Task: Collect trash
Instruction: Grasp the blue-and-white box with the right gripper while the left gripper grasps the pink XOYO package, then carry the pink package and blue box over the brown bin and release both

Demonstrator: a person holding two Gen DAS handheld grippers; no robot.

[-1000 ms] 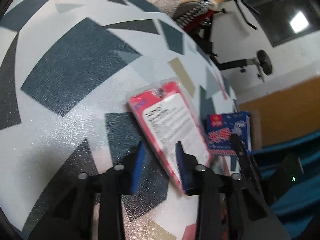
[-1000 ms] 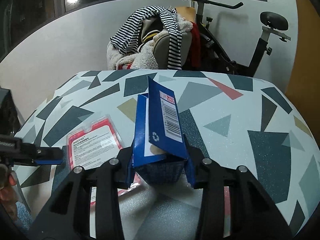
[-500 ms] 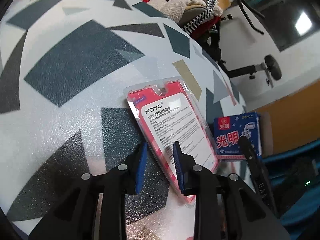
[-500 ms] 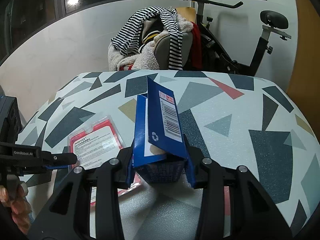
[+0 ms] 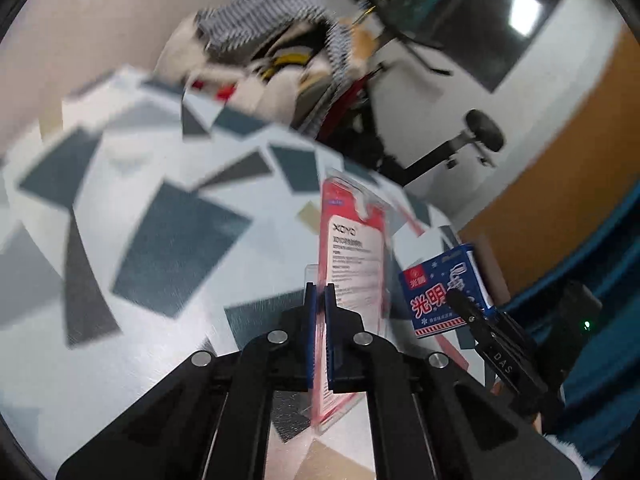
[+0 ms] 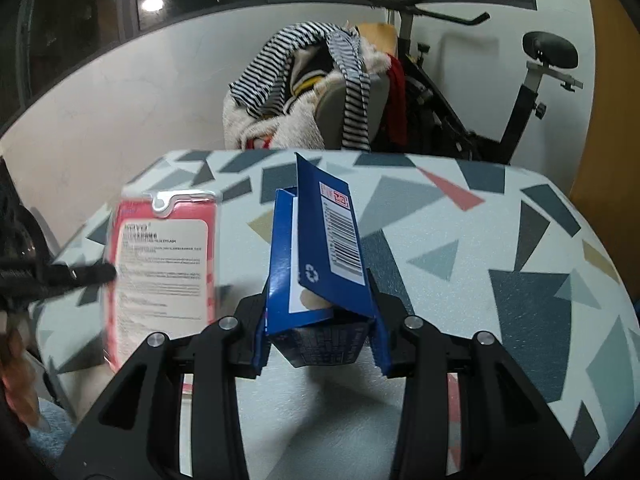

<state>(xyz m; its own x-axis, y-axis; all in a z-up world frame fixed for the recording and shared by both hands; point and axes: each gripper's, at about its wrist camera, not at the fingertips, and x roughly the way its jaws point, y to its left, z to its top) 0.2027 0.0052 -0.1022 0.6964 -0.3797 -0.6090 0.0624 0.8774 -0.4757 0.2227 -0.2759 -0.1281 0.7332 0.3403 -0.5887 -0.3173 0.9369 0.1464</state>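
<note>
The far edge of the table (image 6: 500, 240) is seen at twelve o'clock in the right wrist view, with a chair heaped with clothes (image 6: 312, 92) and an exercise bike (image 6: 532, 92) just beyond it; the patterned top toward three o'clock is bare. The left gripper (image 5: 319, 294) has just been closing, and its fingers are now pressed flat on the lower edge of the pink blister pack (image 5: 352, 256), which is held upright and lifted clear of the table. In the right wrist view the same pack (image 6: 164, 264) appears at nine o'clock, motion-blurred, with a dark finger (image 6: 80, 274) against its left edge. The right gripper (image 6: 320, 328) is held partly open around the blue carton (image 6: 320, 248), both fingers against its sides; the carton is raised above the table with its top flap standing open, and a pale shape is glimpsed inside, though what it is cannot be told. From the left wrist the carton (image 5: 444, 288) is seen at three o'clock, near the pack but apart from it.
</note>
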